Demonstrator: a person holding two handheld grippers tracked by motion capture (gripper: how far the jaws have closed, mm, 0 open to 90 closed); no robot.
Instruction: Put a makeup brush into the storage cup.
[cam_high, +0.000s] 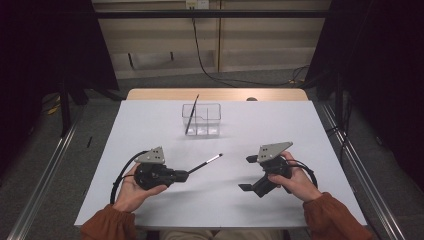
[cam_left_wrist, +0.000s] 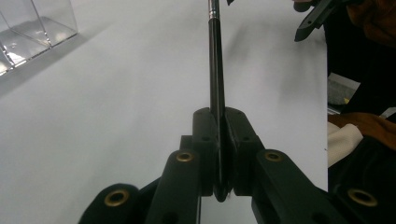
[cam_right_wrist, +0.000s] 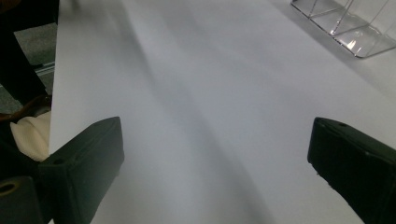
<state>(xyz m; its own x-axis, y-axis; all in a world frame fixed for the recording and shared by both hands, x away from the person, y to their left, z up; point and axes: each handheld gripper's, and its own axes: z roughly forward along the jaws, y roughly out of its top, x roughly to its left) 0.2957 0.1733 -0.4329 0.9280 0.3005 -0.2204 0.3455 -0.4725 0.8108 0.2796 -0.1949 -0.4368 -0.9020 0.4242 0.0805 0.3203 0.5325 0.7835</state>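
Note:
My left gripper (cam_high: 183, 175) is shut on a slim black pen (cam_high: 205, 163) with a silver tip, which sticks out to the right and away over the white table (cam_high: 150, 125). In the left gripper view the pen (cam_left_wrist: 216, 70) runs straight up from between the closed pads (cam_left_wrist: 243, 140). My right gripper (cam_high: 248, 173) hovers at the right with its jaws wide apart and nothing between them; its fingers (cam_right_wrist: 88, 158) frame bare table. A clear plastic box (cam_high: 201, 120) with compartments stands at the back middle, with a second black pen (cam_high: 192, 114) leaning in its left part.
The clear box (cam_left_wrist: 28, 32) lies at the top left of the left gripper view, and the clear box (cam_right_wrist: 345, 23) at the top right of the right gripper view. A wooden strip (cam_high: 215, 94) borders the table's far edge. Metal rails flank both sides.

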